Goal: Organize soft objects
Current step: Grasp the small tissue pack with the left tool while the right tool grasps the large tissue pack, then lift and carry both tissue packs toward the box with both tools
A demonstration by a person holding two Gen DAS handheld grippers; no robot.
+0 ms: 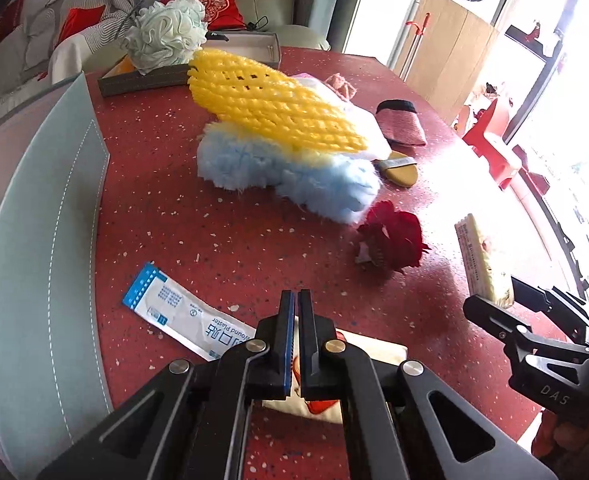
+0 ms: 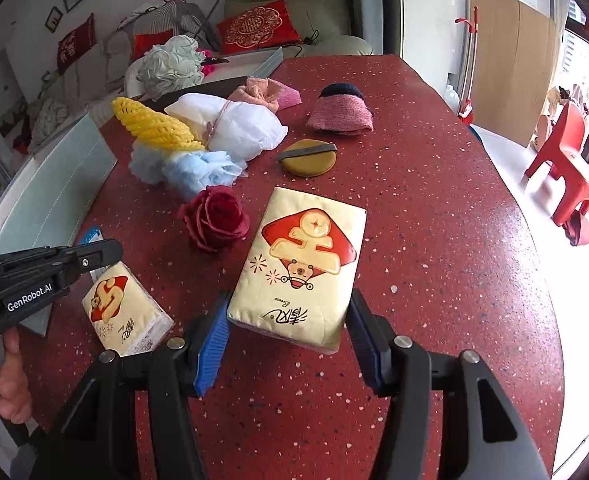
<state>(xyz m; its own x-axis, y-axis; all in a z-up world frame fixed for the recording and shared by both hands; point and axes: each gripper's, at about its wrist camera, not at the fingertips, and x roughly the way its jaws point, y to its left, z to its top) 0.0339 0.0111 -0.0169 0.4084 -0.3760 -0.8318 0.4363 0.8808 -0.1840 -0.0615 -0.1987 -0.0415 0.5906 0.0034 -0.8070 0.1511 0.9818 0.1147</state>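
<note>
My right gripper (image 2: 288,320) is shut on a large cream tissue pack (image 2: 298,256) with a red emblem, its blue pads pressing both long sides, and holds it above the red table (image 2: 434,208). The left wrist view shows this pack (image 1: 482,256) edge-on in the right gripper (image 1: 494,296). My left gripper (image 1: 296,312) is shut with nothing visibly between its fingers. It hovers over a smaller tissue pack (image 2: 126,312) lying on the table. A yellow foam net (image 1: 270,100), a blue fluffy piece (image 1: 278,168) and a red fabric rose (image 1: 390,240) lie ahead.
A grey box (image 1: 142,78) at the far edge holds a pale bath pouf (image 1: 166,32). A white cloth bundle (image 2: 230,128), pink cloth (image 2: 258,94), pink slipper (image 2: 340,114), brown puff (image 2: 308,158) and plaster packet (image 1: 166,304) lie about. A pale green mat (image 1: 42,240) borders the left.
</note>
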